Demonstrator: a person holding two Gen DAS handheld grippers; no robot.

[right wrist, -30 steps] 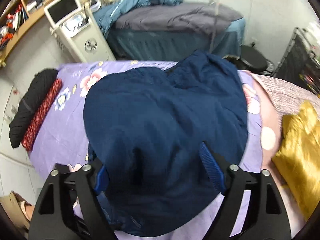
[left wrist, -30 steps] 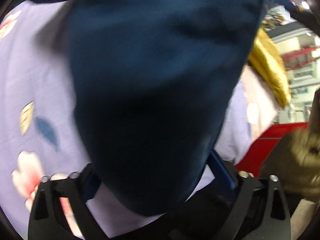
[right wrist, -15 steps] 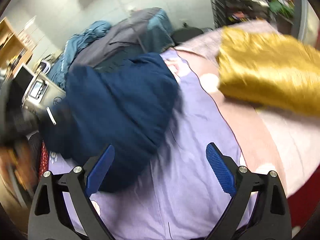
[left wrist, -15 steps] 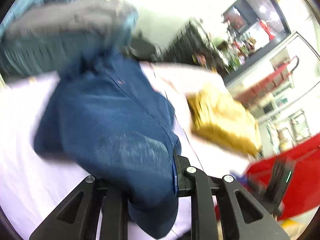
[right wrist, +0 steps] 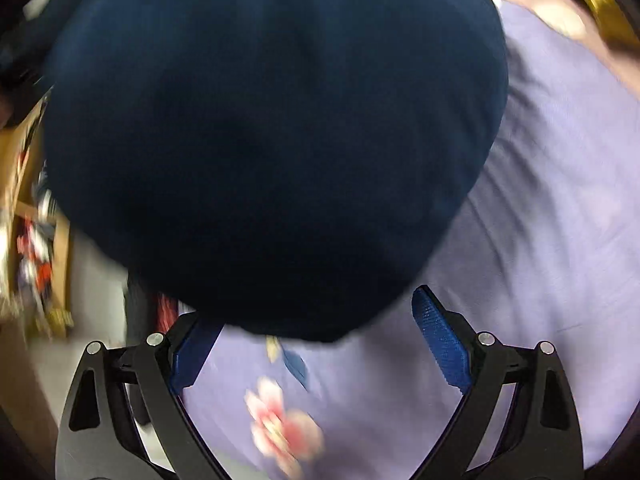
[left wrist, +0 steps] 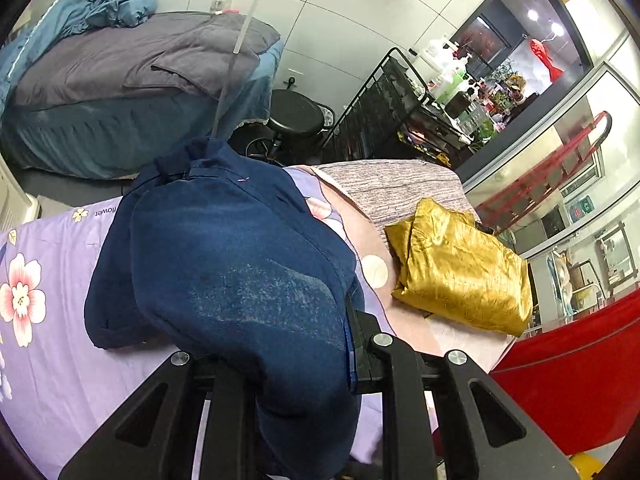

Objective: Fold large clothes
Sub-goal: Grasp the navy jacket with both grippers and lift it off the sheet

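Observation:
A large navy blue garment (left wrist: 224,248) lies on the lilac flowered bed sheet (left wrist: 52,368). My left gripper (left wrist: 304,344) is shut on its near edge, and the cloth drapes over the fingers and hides the pads. In the blurred right wrist view the same navy garment (right wrist: 272,132) fills the upper frame, its hem just above my right gripper (right wrist: 316,340). That gripper stands open, blue pads (right wrist: 438,340) wide apart, with only the sheet (right wrist: 540,220) showing between them.
A folded gold satin piece (left wrist: 456,268) rests on the pink blanket (left wrist: 400,188) at the bed's right. Behind stand a grey-covered bed (left wrist: 132,72), a black stool (left wrist: 296,114), a black wire rack (left wrist: 384,120) and a red cloth (left wrist: 568,368) at the right.
My left gripper closed on the navy garment's edge and lifted, so the room came into view. My right gripper rolled and dropped close to the garment's hem, staying open.

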